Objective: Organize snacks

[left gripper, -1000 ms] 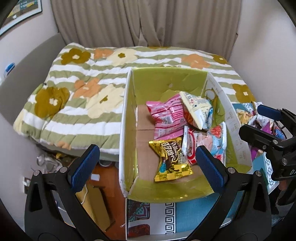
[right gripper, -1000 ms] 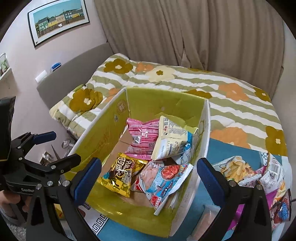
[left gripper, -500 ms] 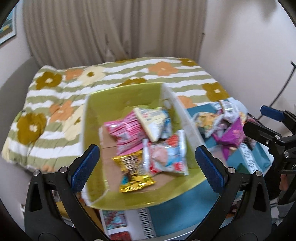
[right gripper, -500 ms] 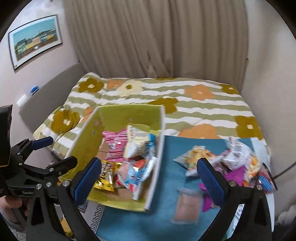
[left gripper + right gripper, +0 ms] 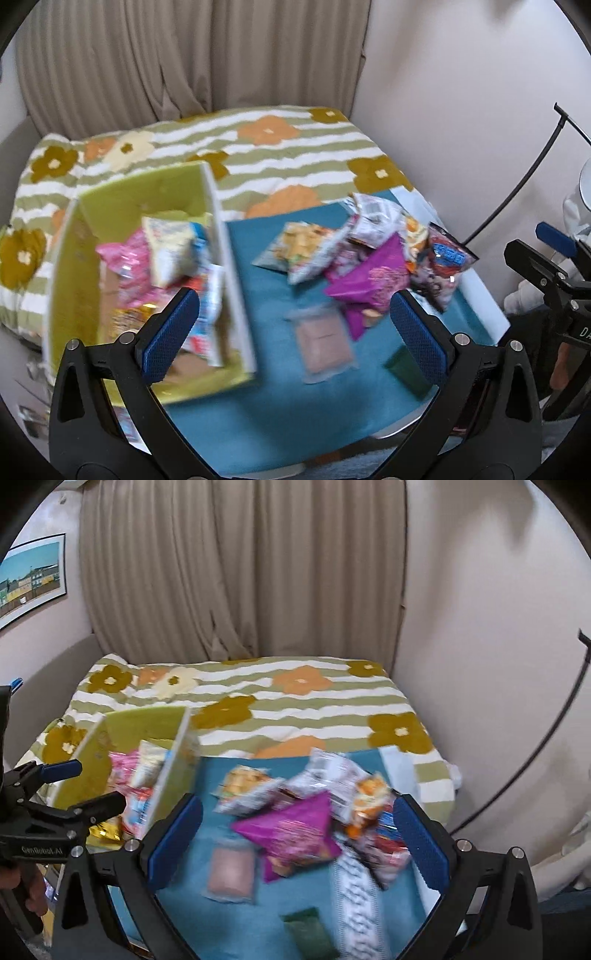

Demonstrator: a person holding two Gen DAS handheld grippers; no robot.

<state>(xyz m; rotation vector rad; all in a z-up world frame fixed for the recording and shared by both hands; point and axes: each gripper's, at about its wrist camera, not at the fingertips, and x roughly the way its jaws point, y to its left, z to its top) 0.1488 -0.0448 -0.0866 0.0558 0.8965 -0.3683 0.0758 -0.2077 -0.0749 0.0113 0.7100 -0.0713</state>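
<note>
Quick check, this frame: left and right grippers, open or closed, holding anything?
Left gripper: open, jaws wide apart, holding nothing.
Right gripper: open, jaws wide apart, holding nothing.

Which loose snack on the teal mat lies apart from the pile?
The flat pinkish packet, alone on the teal mat in front of the purple bag; the other packets overlap in a heap.

A home bedroom: flowered bedspread, curtains, framed picture.

Beige curtain behind | floral striped bedspread | framed picture on left wall | pale wall right
</note>
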